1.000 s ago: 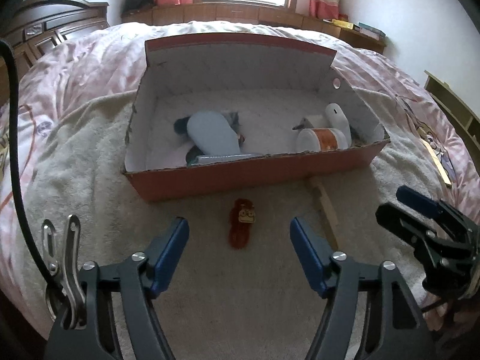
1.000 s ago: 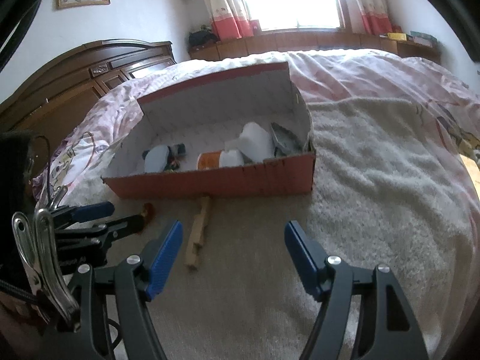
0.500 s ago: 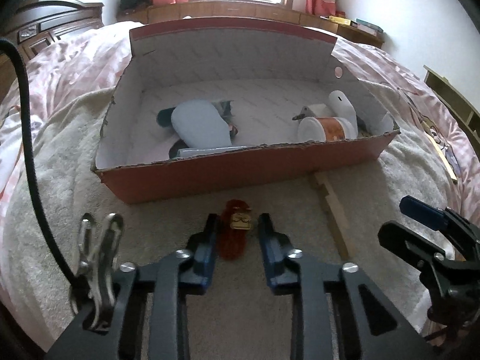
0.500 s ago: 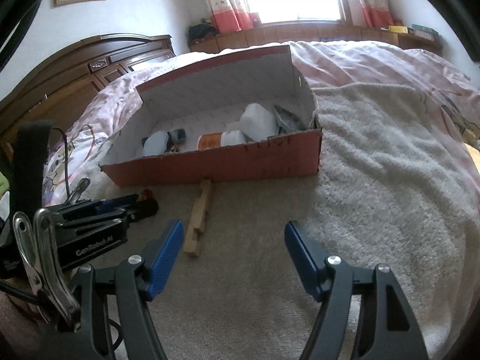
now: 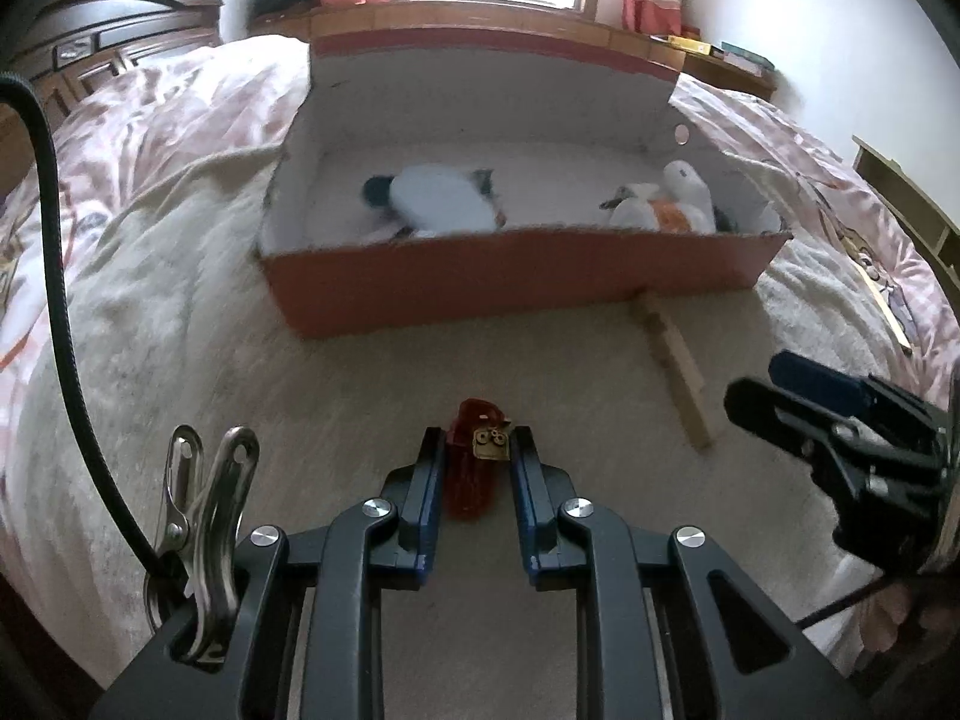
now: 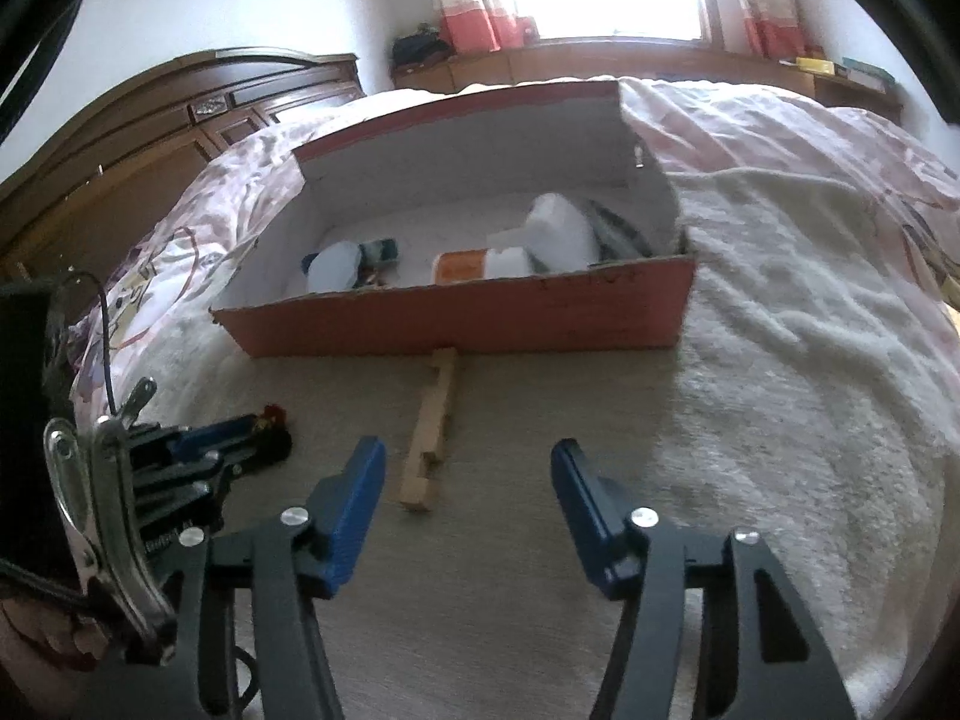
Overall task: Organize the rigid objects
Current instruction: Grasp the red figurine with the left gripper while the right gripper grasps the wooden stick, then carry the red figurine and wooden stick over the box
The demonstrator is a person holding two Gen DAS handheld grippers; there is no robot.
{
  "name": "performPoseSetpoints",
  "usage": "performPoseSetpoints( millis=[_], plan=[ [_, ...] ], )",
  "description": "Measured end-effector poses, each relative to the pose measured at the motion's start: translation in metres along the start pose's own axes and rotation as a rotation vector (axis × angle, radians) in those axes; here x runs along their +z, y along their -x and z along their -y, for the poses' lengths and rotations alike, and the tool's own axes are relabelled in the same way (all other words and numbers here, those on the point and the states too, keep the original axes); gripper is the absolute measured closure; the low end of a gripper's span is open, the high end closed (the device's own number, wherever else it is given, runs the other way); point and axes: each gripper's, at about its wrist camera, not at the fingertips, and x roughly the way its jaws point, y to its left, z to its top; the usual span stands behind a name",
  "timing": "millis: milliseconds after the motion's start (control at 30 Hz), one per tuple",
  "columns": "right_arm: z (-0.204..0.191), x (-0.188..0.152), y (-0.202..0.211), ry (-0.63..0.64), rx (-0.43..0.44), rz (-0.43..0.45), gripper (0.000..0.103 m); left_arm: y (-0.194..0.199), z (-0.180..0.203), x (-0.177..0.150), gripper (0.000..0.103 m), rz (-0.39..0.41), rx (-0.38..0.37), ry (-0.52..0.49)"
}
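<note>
A small red clip with a brass ornament lies on the cream blanket, and my left gripper is shut on it, one blue pad pressing each side. In the right wrist view the left gripper sits low at the left with the red clip at its tips. My right gripper is closing with nothing between its pads. A wooden stick lies just ahead of its left finger, running up to the red cardboard box.
The open box holds a white bottle, an orange-labelled container and other small items. The wooden stick lies between the two grippers. A dark wooden headboard stands to the left of the bed.
My left gripper moved forward over the red clip and shut on it. My right gripper's jaws have narrowed a little in the last half second.
</note>
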Motion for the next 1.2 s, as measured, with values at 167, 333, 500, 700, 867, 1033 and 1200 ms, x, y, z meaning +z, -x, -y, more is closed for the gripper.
performPoseSetpoints(
  millis=[167, 333, 500, 700, 867, 1033, 1200],
  plan=[
    [-0.014, 0.004, -0.014, 0.033, 0.002, -0.026, 0.051, 0.001, -0.001, -0.003, 0.081, 0.014, -0.008, 0.004],
    [-0.020, 0.008, -0.029, 0.050, -0.019, -0.067, 0.057, 0.000, -0.004, -0.004, 0.081, 0.021, -0.025, 0.016],
    [-0.030, 0.007, -0.035, 0.107, -0.070, -0.071, 0.067, 0.000, -0.005, -0.004, 0.081, 0.022, -0.028, 0.019],
    [-0.031, 0.004, -0.032, 0.132, -0.103, -0.072, 0.091, 0.000, -0.005, -0.004, 0.081, 0.021, -0.028, 0.020],
    [-0.022, -0.003, -0.021, 0.114, -0.111, -0.084, 0.091, 0.000, -0.006, -0.005, 0.081, 0.020, -0.028, 0.025],
    [-0.010, -0.011, -0.013, 0.078, -0.098, -0.098, 0.091, 0.000, -0.007, -0.005, 0.081, 0.022, -0.019, 0.016],
    [-0.007, -0.012, -0.016, 0.068, -0.088, -0.091, 0.091, -0.001, -0.003, -0.005, 0.081, 0.021, -0.010, 0.011]
  ],
)
